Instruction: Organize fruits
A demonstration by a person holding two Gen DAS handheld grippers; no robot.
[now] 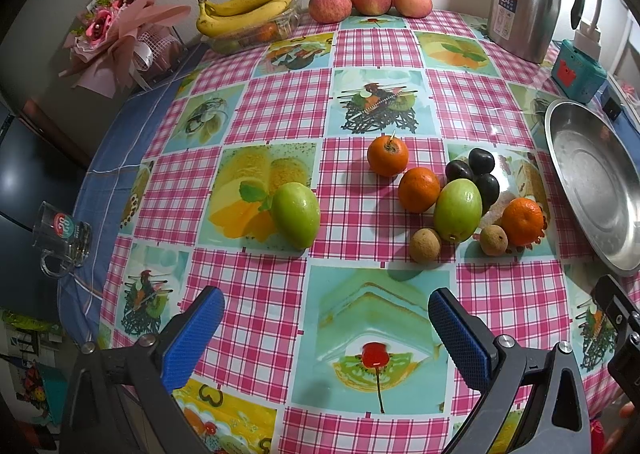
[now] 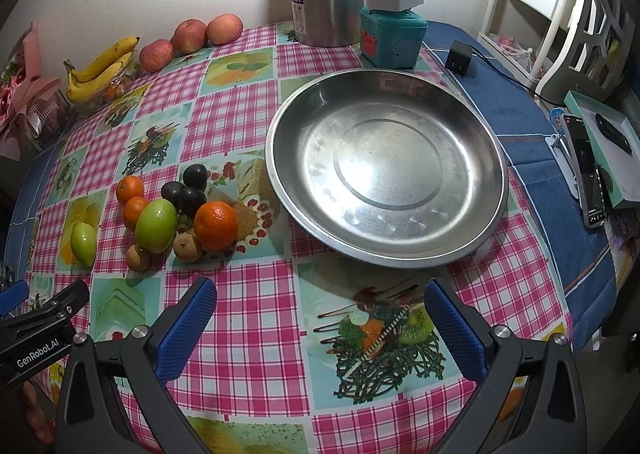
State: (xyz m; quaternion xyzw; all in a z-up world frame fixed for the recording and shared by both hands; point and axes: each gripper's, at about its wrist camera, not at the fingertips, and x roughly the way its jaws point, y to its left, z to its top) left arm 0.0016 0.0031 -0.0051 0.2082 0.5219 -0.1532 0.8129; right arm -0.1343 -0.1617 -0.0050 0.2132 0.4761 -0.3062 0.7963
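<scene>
Table (image 2: 248, 334): checked pink cloth with fruit pictures; carries everything below.
Metal dish (image 2: 472, 238): bare inside, straight ahead of the right gripper, just right of the fruit pile.
Left gripper (image 1: 324, 318): jaws wide apart, nothing between them, hovering over the table.
Right gripper (image 2: 320, 310): jaws wide apart, nothing held.
Lone green fruit (image 1: 296, 214): apart from the pile, ahead and slightly left of the left gripper; long axis slants toward the near right.
Fruit pile (image 1: 458, 210): green fruit, three oranges, dark plums, two small brown fruits, touching one another; ahead-right of the left gripper, ahead-left of the right gripper.
Nearer gripper: likely the left for the lone green fruit.
</scene>
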